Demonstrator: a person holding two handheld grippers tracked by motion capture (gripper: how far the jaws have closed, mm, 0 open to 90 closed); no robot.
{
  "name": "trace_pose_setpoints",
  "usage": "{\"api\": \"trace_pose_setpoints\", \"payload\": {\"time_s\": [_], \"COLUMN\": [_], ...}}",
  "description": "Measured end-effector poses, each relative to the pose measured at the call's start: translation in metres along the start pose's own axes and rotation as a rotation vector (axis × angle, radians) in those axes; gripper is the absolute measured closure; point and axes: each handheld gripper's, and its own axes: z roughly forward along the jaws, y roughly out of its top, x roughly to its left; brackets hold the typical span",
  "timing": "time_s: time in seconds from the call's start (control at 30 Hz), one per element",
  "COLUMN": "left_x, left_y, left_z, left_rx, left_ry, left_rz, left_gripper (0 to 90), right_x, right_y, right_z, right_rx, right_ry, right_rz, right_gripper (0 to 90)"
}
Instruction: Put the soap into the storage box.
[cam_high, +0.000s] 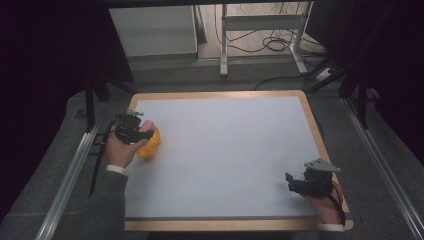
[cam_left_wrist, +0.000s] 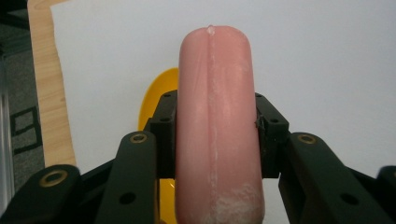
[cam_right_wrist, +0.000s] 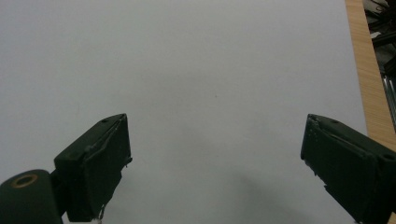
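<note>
Pick-up looks done: the left gripper (cam_left_wrist: 212, 140) is clamped on a pink sausage (cam_left_wrist: 217, 121), jaws pressed against its two sides, the sausage running lengthwise between them with its rounded end pointing away from the camera. It is held at the left edge of the white table (cam_high: 225, 150), just above or against a yellow object (cam_high: 150, 145) that I cannot identify; contact between the two cannot be told. Placing the sausage appears to be what is left. Left hand (cam_high: 120, 150) reaches forward over the table's left side, sleeve trailing toward the near edge. Right gripper (cam_high: 300, 184) rests at the near right corner, well apart, its jaws spread wide over bare table
</note>
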Motion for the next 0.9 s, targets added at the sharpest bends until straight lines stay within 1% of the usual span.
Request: {"api": "trace_pose_setpoints", "payload": {"time_s": [0.27, 0.33, 0.4, 0.43, 0.5, 0.57, 0.73, 0.8, 0.87, 0.9], "left_x": [0.01, 0.011, 0.011, 0.011, 0.011, 0.011, 0.01, 0.01, 0.01, 0.01], "left_y": [-0.007, -0.009, -0.01, -0.012, -0.014, -0.015, -0.019, -0.021, -0.022, -0.022], "left_z": [0.014, 0.017, 0.021, 0.023, 0.026, 0.029, 0.036, 0.038, 0.037, 0.035], "left_rx": [0.026, 0.036, 0.048, 0.05, 0.059, 0.063, 0.08, 0.082, 0.069, 0.062], "left_ry": [0.006, 0.007, 0.014, 0.005, 0.01, 0.005, -0.001, 0.0, 0.003, -0.003], "left_rz": [-0.031, -0.031, -0.022, -0.028, -0.029, -0.035, -0.034, -0.035, -0.042, -0.041], "left_gripper": [60.0, 60.0, 59.9, 59.9, 59.9, 59.9, 59.9, 59.7, 59.5, 59.1], "right_x": [0.001, 0.001, 0.001, 0.001, 0.001, 0.001, 0.001, 0.001, 0.001, 0.001], "right_y": [0.0, 0.0, 0.0, 0.0, 0.0, 0.0, 0.0, -0.001, 0.0, -0.001], "right_z": [0.001, 0.001, 0.001, 0.001, 0.001, 0.001, 0.001, 0.002, 0.001, 0.001], "right_rx": [0.003, 0.002, 0.002, 0.003, 0.003, 0.002, 0.003, 0.004, 0.003, 0.003], "right_ry": [0.0, -0.001, -0.001, -0.001, -0.002, -0.002, -0.002, -0.002, -0.002, -0.002], "right_rz": [-0.001, -0.002, -0.003, -0.002, -0.002, -0.003, -0.003, -0.004, -0.003, -0.002], "right_gripper": [8.1, 8.1, 8.1, 8.1, 8.1, 8.1, 8.1, 8.1, 8.1, 8.1]}}
